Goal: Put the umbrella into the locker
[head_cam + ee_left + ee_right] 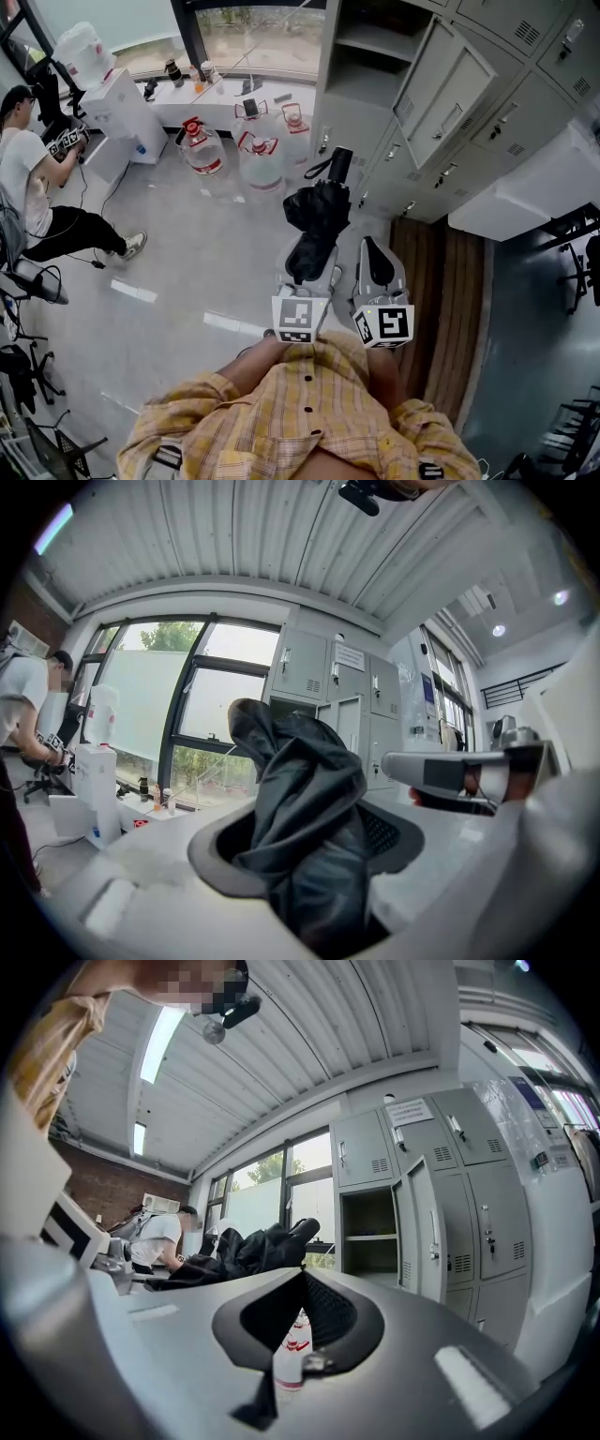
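Clamps the umbrella (300, 799) in the left gripper (314, 825); holds the right gripper (302, 1277) pinched closed on nothing. Shows only in the left gripper view crumpled dark-grey fabric bulging above the jaws. Shows only in the right gripper view the open locker's (367, 1237) shelf, with the umbrella left of it. Gives from the head view a loosely folded black canopy, handle end toward the locker, outside it.

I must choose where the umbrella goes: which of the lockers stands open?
The locker beside the window, under the top row: its door hangs open, a shelf shows; the others are shut.
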`<state>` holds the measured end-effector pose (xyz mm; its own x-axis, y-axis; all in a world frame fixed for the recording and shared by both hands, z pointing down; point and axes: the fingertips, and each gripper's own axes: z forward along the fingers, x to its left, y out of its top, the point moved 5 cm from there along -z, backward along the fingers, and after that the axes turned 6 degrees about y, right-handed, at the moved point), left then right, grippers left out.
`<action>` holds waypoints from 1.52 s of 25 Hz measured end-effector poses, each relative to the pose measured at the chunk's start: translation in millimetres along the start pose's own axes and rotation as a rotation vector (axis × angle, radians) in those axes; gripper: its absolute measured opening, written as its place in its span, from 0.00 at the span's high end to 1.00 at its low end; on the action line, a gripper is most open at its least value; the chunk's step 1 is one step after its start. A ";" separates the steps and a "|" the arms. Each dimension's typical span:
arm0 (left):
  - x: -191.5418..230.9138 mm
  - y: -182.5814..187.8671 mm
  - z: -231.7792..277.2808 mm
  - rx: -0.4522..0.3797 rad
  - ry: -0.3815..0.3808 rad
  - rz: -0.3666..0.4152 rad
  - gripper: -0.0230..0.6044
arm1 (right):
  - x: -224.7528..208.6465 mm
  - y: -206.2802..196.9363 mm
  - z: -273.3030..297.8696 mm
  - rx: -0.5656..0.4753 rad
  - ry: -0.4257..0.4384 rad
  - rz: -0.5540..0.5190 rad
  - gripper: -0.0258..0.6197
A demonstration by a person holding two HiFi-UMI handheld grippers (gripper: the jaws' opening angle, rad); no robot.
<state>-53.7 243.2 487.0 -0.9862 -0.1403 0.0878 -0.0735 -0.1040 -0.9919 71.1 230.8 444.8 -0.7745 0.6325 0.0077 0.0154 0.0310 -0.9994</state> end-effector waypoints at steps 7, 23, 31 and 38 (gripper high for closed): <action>8.3 2.5 49.3 0.014 -0.004 0.007 0.56 | -32.7 -2.6 38.4 -0.002 -0.010 0.014 0.98; 9.2 27.2 191.3 0.023 0.019 0.014 0.56 | -138.3 9.1 135.9 -0.014 0.002 0.021 0.98; 9.5 39.0 254.6 0.027 0.023 0.028 0.56 | -184.8 9.8 178.3 -0.020 0.001 0.038 0.98; 12.5 43.3 300.4 0.025 0.024 0.050 0.56 | -216.0 6.5 218.7 -0.038 0.019 0.046 0.98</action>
<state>-24.7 -58.9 472.9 -0.9918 -0.1227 0.0355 -0.0205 -0.1218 -0.9923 100.2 -74.9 429.2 -0.7604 0.6484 -0.0370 0.0751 0.0312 -0.9967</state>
